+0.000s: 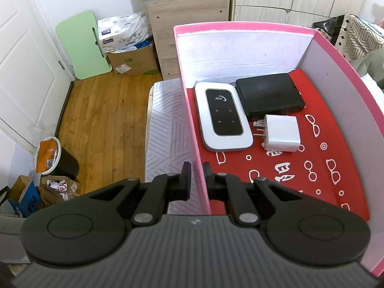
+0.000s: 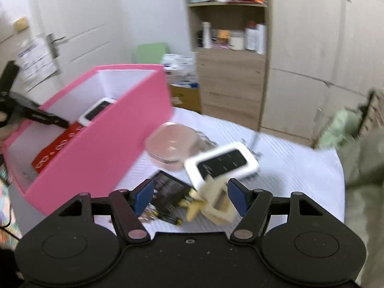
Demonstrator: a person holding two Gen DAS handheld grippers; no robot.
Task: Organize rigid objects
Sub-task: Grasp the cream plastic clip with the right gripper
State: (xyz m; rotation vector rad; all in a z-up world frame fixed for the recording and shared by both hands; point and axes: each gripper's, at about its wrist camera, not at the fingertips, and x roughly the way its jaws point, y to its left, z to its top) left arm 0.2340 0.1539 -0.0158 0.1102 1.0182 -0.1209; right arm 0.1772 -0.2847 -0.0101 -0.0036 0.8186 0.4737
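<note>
Only the right view shows the white device (image 2: 222, 164) beyond its open jaws; left jaws clamp the pink box (image 1: 192, 110).

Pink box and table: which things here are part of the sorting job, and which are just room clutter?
Job:
- pink box, edge clamped by left claw
- boxed: white hotspot, black device, white charger
- on table: second white hotspot, clear container, black card

Clutter:
- green board
- bin
- shelf bottles

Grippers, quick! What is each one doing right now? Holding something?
Left gripper: closed, pinching the pink box by its side wall.
Right gripper: open, holding nothing; things on the table lie beyond it.
</note>
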